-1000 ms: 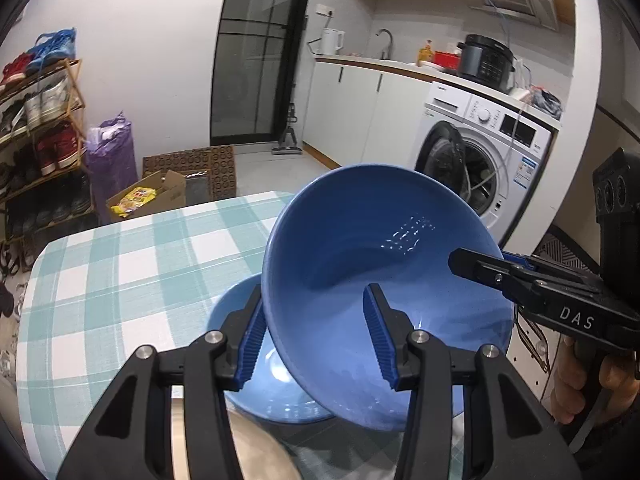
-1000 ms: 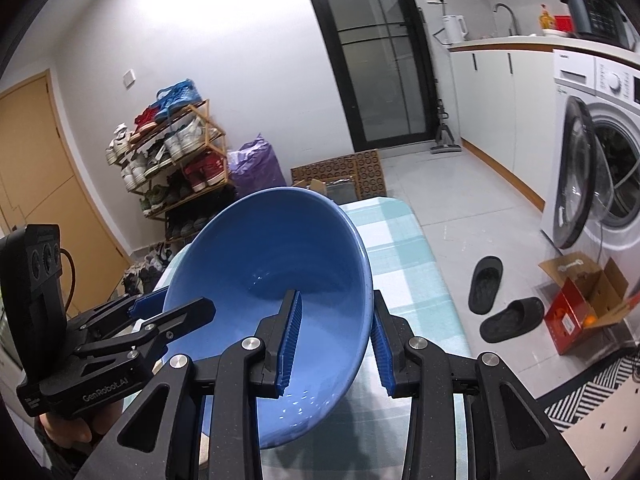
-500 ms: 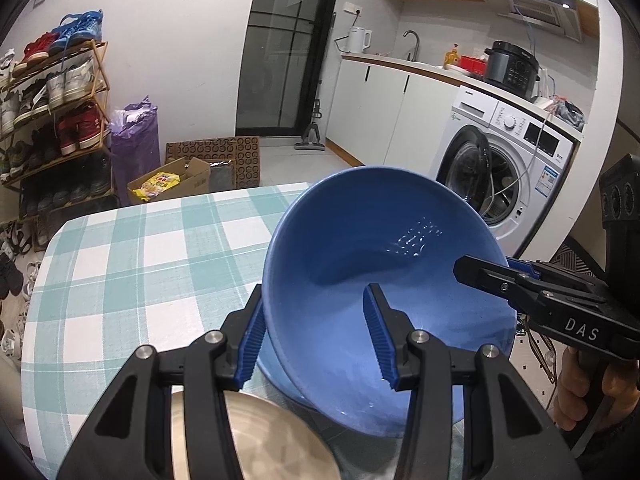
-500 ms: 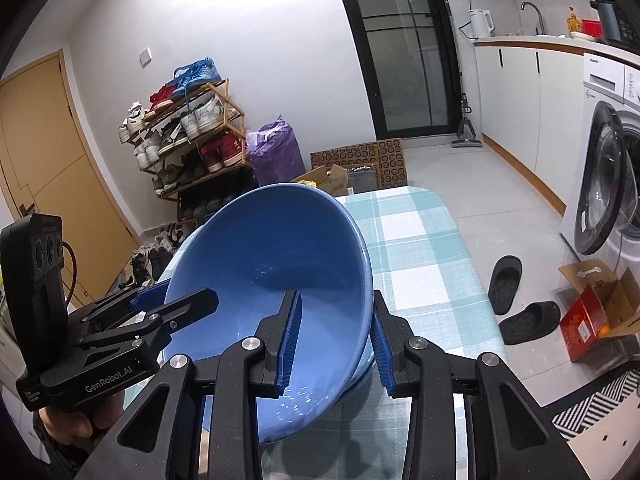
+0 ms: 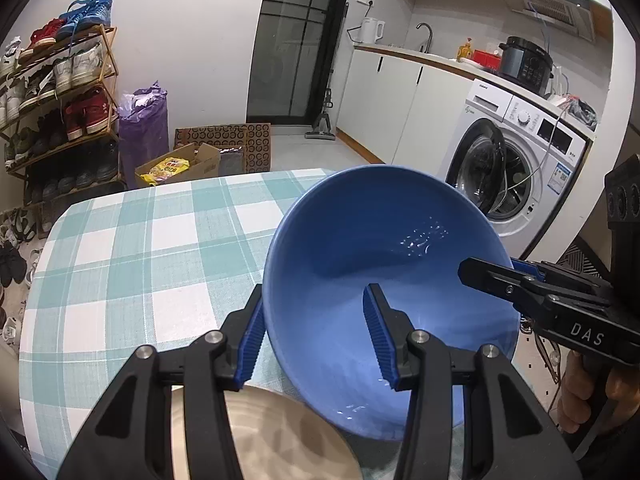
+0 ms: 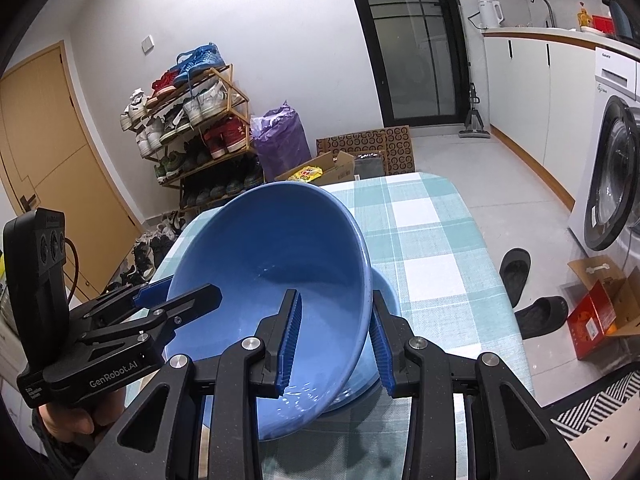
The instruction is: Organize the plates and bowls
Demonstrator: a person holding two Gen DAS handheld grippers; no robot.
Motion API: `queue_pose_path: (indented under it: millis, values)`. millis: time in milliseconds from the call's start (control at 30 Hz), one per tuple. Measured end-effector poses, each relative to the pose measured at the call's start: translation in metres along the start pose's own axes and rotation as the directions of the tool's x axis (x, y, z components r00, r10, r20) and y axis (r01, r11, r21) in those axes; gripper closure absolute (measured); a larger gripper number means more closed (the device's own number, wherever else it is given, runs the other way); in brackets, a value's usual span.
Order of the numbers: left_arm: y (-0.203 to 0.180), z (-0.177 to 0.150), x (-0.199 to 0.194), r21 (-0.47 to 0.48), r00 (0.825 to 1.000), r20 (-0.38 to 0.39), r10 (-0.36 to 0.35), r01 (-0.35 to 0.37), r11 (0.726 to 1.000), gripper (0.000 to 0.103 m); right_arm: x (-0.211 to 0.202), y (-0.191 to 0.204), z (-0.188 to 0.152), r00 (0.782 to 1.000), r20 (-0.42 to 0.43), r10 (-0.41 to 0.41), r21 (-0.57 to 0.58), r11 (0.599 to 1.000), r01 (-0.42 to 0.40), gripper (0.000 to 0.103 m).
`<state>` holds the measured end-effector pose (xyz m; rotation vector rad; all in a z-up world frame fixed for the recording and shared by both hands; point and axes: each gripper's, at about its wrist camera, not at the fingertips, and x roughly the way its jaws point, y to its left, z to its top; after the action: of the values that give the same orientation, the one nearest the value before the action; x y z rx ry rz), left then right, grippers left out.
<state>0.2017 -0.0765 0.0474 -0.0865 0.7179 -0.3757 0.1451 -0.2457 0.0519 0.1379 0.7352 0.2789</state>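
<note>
A large blue bowl (image 5: 380, 264) hangs tilted just above the checked tablecloth (image 5: 140, 264), held from both sides. My left gripper (image 5: 314, 290) is shut on its left rim, one pad inside and one outside. My right gripper (image 6: 334, 294) is shut on the opposite rim of the bowl (image 6: 272, 248). Each view also shows the other gripper: the right gripper (image 5: 492, 276) and the left gripper (image 6: 180, 300), both clamped on the rim. Under the bowl, a second blue dish (image 6: 386, 292) rests on the cloth. A beige plate (image 5: 276, 436) lies below my left fingers.
The table's right edge (image 6: 496, 280) drops to a floor with black slippers (image 6: 516, 276) and a red box (image 6: 592, 316). A washing machine (image 5: 516, 160) stands right; a shoe rack (image 5: 60, 92) and a cardboard box (image 5: 176, 166) stand beyond the far edge.
Both grippers have carried the bowl lower and closer over the table. The beige plate has come into view beneath the left fingers, and the second blue dish is hidden in the left view.
</note>
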Motion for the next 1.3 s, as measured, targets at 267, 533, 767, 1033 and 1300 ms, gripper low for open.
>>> queue_pose_path:
  millis: [267,533,767,1033,1300]
  values:
    - [0.005,-0.004,0.010,-0.008,1.000,-0.024,0.007,-0.007,1.000,0.056,0.013,-0.001,-0.002,1.000,-0.018,0.002,0.000,1.000,-0.002,0.068]
    - [0.008,-0.007,0.018,-0.005,0.999,-0.038,0.008,-0.009,1.000,0.056,0.021,-0.002,-0.005,1.000,-0.028,-0.002,-0.003,1.000,0.002,0.068]
    - [0.008,-0.008,0.023,-0.002,0.999,-0.047,0.015,-0.015,1.000,0.056,0.026,-0.003,-0.007,0.999,-0.032,-0.009,-0.008,1.000,0.009,0.068]
    - [0.009,-0.010,0.027,0.006,0.998,-0.056,0.023,-0.023,1.000,0.056,0.028,-0.003,-0.008,0.999,-0.034,-0.021,-0.017,1.000,0.021,0.068]
    - [0.007,-0.012,0.033,0.024,0.997,-0.067,0.042,-0.040,0.999,0.056,0.037,0.001,-0.013,0.997,-0.038,-0.074,-0.067,0.995,0.071,0.068]
